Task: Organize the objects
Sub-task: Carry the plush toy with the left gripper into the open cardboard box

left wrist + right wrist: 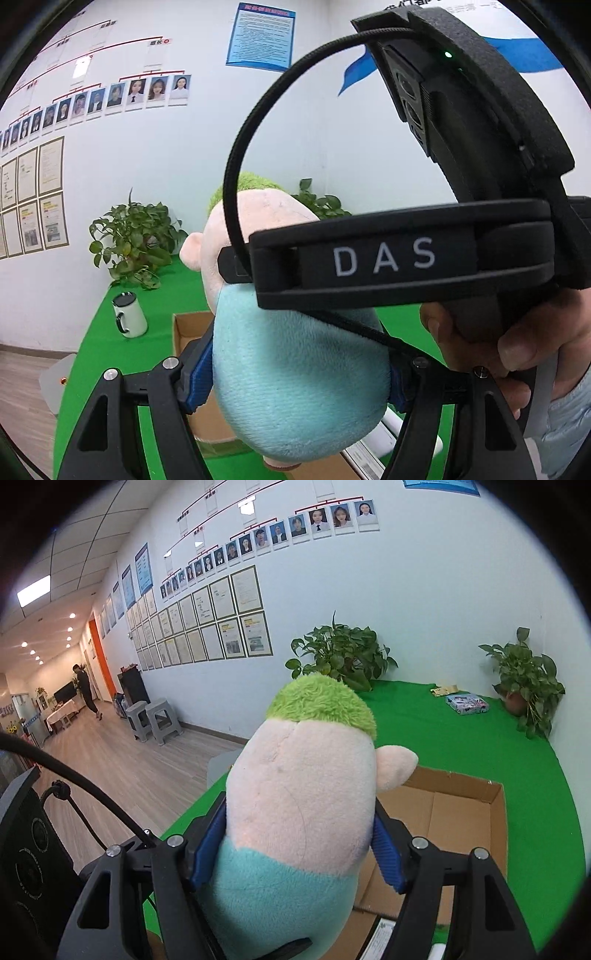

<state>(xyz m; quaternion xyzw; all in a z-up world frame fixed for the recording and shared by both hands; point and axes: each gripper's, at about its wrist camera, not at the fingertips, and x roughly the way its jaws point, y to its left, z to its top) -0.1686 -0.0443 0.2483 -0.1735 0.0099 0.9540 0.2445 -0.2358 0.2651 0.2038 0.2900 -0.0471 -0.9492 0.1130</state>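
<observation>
Plush doll (295, 384) sat clamped in both grippers at once, fuzzy fabric, rounded egg-like body, teal lower half, peach head, shaggy green hair on top, small stubby ear sticking out. Left gripper (299, 380) had its blue ribbed pads pressed into the teal belly from both sides. Right gripper (295, 853) squeezed the doll where teal meets peach, its blue ribbed pads (386, 853) sunk a bit into the pile. Both grippers were black plastic frames with silver bolts. In the left view the right gripper's black body crossed the frame with "DAS" lettering, a hand (517, 347) wrapped round its handle, light sleeve at the wrist, black cable looping over. Doll hung in the air above an open cardboard box (461, 812), brown, flaps down, sitting on a table (535, 812) covered with green felt. Further back, white mug (129, 314) with dark lid stood on the felt. Colourful flat pack (466, 703) lay near the far wall between two leafy potted plants (343, 653).
</observation>
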